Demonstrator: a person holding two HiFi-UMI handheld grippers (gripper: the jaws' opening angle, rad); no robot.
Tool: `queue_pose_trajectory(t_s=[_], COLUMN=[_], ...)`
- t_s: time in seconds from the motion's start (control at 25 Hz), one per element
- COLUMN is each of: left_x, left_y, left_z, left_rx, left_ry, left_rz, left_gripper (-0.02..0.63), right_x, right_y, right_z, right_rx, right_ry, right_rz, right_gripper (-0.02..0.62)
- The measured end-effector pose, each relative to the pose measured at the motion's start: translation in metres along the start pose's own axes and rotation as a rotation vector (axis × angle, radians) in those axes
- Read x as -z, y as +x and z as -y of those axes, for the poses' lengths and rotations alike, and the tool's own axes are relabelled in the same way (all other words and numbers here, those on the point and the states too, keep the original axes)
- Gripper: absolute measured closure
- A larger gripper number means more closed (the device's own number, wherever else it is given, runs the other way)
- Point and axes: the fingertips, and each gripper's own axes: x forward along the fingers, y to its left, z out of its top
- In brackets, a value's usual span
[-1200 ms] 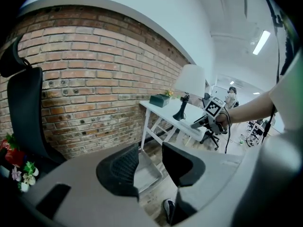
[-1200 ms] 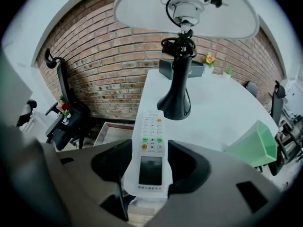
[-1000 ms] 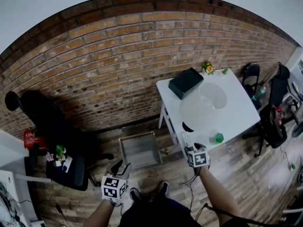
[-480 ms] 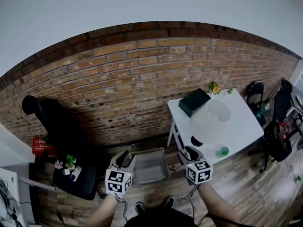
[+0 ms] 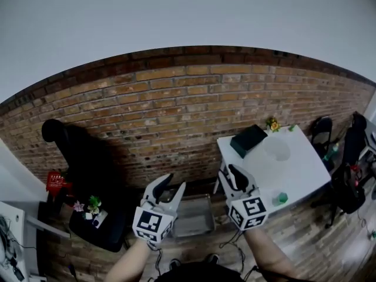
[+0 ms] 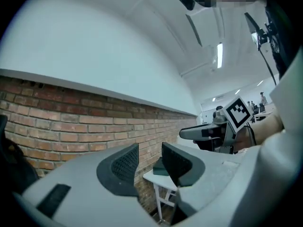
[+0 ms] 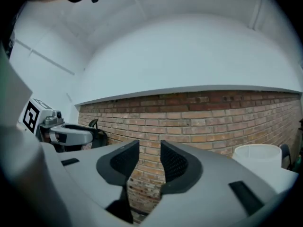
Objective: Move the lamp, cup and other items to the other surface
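Since the lamp point(image 5: 276, 148) on the white table point(image 5: 308, 172) looks light, top-heavy and thin-shaded, I'd grip it below the shade, and pinch the small green cup point(image 5: 282, 198) by its rim. Both tools point level at the brick wall point(image 5: 147, 116), short of the table. The left gripper point(image 5: 174, 183) is closed up and empty, and the right gripper point(image 5: 229, 171) is narrow, its jaws having just been closing on nothing.

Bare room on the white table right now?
Bare: the right side of the white table, right of the lampshade and behind the green cup. Crowded: the wall edge, with dark box and flowers.
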Motion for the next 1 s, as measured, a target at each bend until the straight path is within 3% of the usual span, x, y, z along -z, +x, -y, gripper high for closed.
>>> queue_pose_trajectory(t_s=[0.28,0.64,1.0], left_x=[-0.041,-0.037,-0.033], left_y=[-0.015,-0.009,-0.006], left_z=[0.005,0.009,0.010], left_rx=[-0.028,-0.037,-0.048], left_ry=[-0.001,-0.008,-0.009], left_rz=[0.100,0.066,0.080], left_gripper=[0.456,0.457,0.457], right_x=[-0.036,-0.036,-0.035], right_y=[-0.013,-0.026,-0.028], right_z=[-0.018,-0.002,0.000], right_rx=[0.010,0.061,0.058], right_ry=[-0.033,-0.045,-0.072], right_rz=[0.118,0.142,0.128], right_gripper=[0.459,0.529,0.531])
